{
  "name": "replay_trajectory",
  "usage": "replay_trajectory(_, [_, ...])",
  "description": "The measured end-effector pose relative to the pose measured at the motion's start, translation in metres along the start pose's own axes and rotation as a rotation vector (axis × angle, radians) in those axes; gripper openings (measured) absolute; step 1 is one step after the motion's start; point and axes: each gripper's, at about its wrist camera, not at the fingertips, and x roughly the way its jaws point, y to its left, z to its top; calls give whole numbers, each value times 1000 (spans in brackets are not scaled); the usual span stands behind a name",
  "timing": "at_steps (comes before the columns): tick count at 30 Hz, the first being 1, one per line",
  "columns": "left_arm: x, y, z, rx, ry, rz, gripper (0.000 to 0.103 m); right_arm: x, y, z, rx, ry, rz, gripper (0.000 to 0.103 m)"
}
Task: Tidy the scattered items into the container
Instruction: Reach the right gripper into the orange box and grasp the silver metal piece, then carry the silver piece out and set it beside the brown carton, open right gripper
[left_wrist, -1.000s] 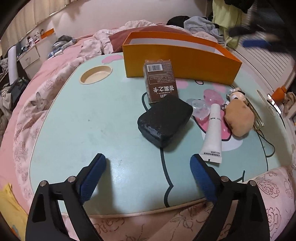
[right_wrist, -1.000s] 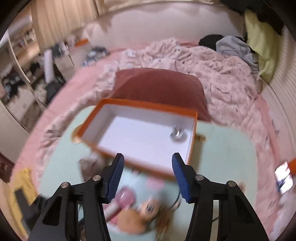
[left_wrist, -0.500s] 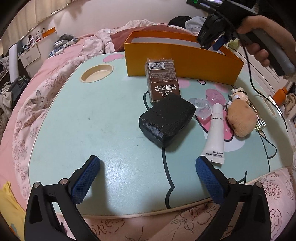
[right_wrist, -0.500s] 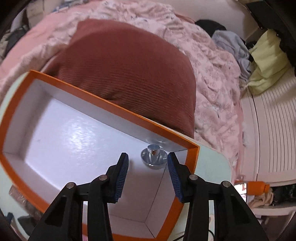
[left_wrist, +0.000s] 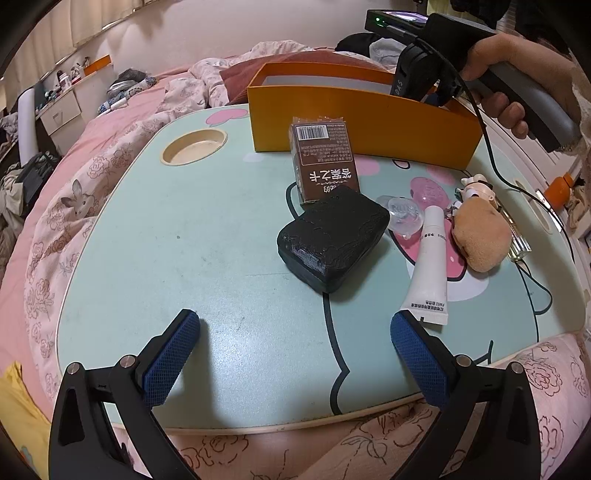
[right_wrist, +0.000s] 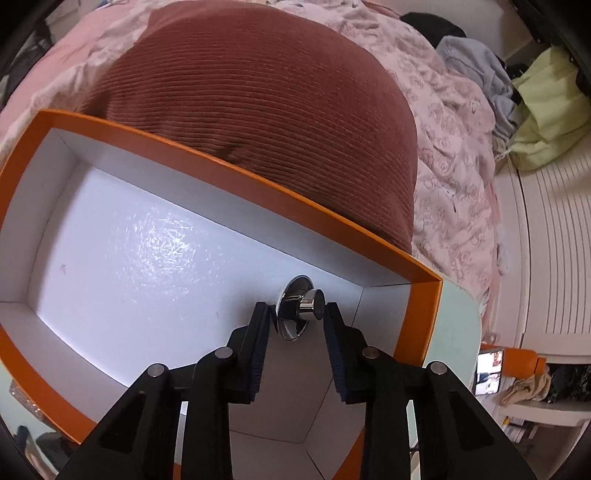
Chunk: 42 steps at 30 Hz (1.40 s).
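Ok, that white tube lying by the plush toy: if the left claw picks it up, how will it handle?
The white tube looks like soft plastic, so it probably dents under pressure. Its round body may roll if nudged sideways; the flat crimped end should limit that. It seems light, and its smooth skin could slip between the pads.

Mint lap table (left_wrist: 155, 236) (on pink bed), orange box (left_wrist: 354, 114), brown packet (left_wrist: 325, 166), black case (left_wrist: 332, 236), white tube (left_wrist: 430, 266), plush toy (left_wrist: 480, 236)

- I count one orange cardboard box (left_wrist: 362, 118)
- one shiny metal knob (right_wrist: 301, 312)
- one brown snack packet (left_wrist: 325, 158)
- one black pouch (left_wrist: 332, 240)
- one white tube (left_wrist: 430, 266)
- one tan plush toy (left_wrist: 480, 236)
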Motion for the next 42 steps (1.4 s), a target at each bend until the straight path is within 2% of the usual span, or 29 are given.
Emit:
replay_trajectory(14, [-1, 0, 0, 0, -1, -1, 103, -5, 11, -5, -50, -97, -96, 28])
replay_trajectory(21, [-1, 0, -1, 0, -2, -2, 103, -21, 12, -17, -9, -194, -78, 28])
replay_trajectory(28, [-1, -1, -1, 0, -2, -2, 103, -62, 24, -37, -38, -307, -35, 28])
replay_trajectory(34, [-1, 0, -1, 0, -2, -2, 103, -94, 30, -68, -72, -403, -21, 28])
replay_trajectory(39, [0, 0, -1, 0, -2, -3, 103, -111, 33, -105, -89, -454, 63, 28])
replay_trajectory(42, [0, 0, -1, 0, -2, -3, 103, -110, 24, -126, -50, -445, 190, 28])
